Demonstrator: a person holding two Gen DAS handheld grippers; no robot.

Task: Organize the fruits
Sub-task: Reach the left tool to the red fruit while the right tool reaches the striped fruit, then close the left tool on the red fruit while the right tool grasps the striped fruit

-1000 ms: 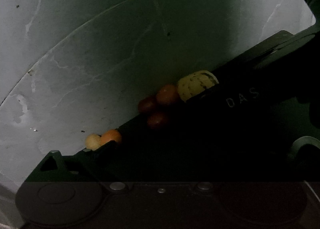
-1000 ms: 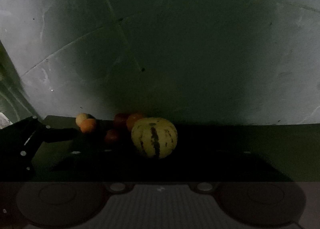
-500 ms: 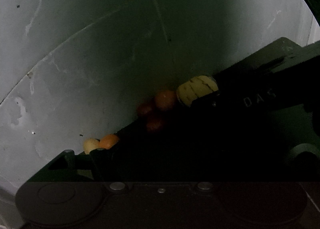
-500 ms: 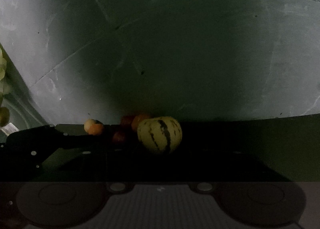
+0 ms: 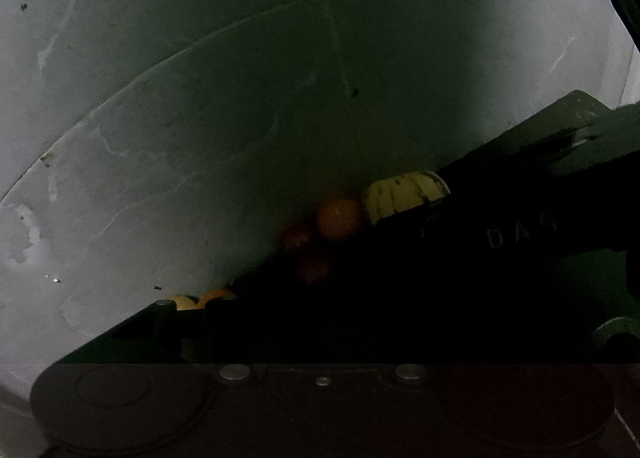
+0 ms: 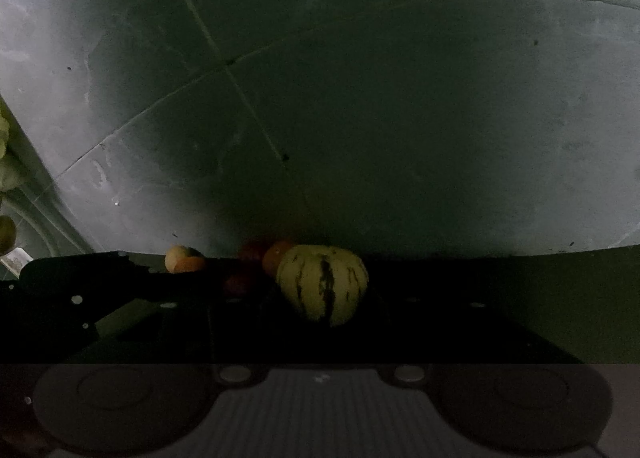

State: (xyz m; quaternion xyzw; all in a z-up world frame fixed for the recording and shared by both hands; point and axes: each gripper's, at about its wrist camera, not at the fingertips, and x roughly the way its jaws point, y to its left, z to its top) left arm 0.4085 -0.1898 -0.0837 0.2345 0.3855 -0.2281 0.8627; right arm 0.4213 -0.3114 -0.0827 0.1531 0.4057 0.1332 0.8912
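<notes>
Right wrist – striped melon beside oranges

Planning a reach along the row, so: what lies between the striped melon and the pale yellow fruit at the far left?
In the right wrist view, between the striped melon and the pale yellow fruit sit an orange fruit and two dim reddish ones.

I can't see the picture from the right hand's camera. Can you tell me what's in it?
It is very dark: a pale yellow melon with dark green stripes sits on a dark surface, with a few small orange and reddish fruits behind it and to its left. A grey tiled wall fills the background. The gripper's fingers are too dark to make out.
</notes>
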